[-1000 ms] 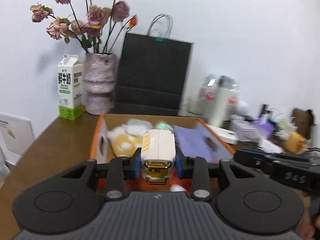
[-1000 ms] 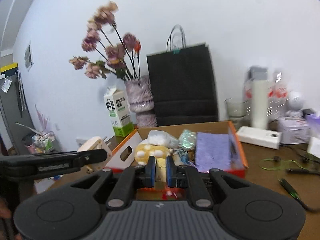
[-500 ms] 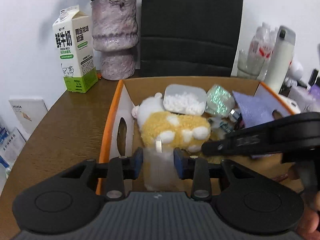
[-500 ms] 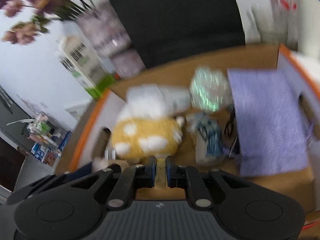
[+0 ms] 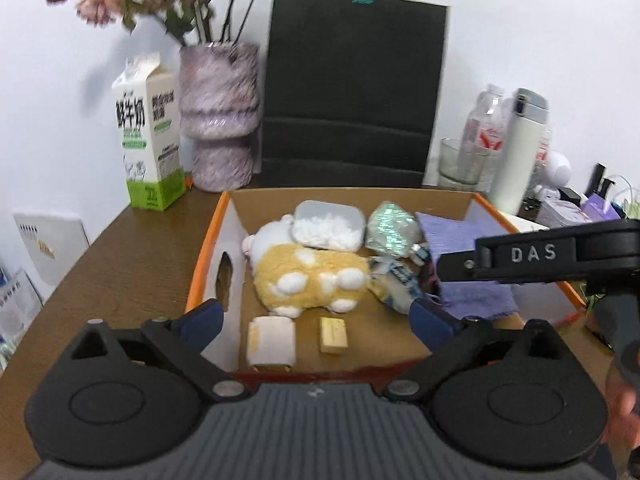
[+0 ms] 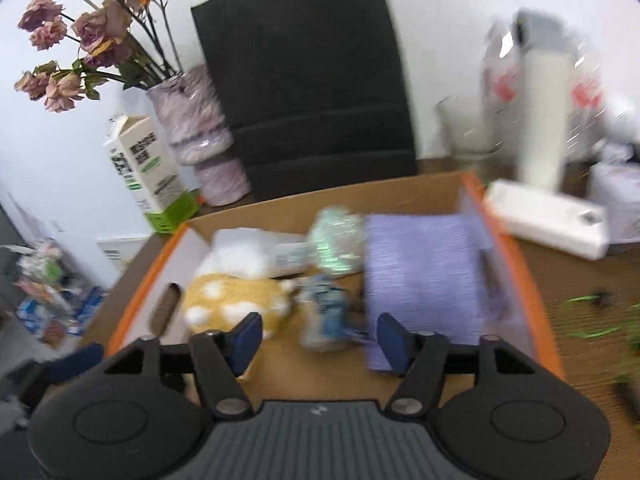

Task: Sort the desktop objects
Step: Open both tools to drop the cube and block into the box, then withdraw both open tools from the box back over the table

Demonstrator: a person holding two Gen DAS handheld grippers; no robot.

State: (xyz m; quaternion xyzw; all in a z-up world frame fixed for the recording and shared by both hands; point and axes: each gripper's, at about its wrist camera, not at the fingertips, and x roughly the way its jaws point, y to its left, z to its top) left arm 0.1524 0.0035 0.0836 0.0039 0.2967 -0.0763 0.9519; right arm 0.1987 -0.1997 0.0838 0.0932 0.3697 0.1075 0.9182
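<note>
over the near end of the cardboard box (image 5: 472,200) both tools hang. i see my left gripper (image 5: 316,318) spreading wide with nothing between its jaws, and my right gripper (image 6: 320,338) opening too, also empty.

one white-and-gold case (image 5: 272,340) and one small yellow block (image 5: 333,335) lie loose on the box floor at 6 o'clock, side by side. i judge both light, stiff and a little slick, best pinched across their short sides.

at 12 o'clock from them: one soft yellow plush toy (image 5: 312,280), one white tin (image 5: 329,229), one crinkly foil packet (image 5: 390,228); at 3 o'clock one limp purple cloth (image 5: 460,272). outside stand one milk carton (image 5: 148,136) and one vase (image 5: 218,116).
</note>
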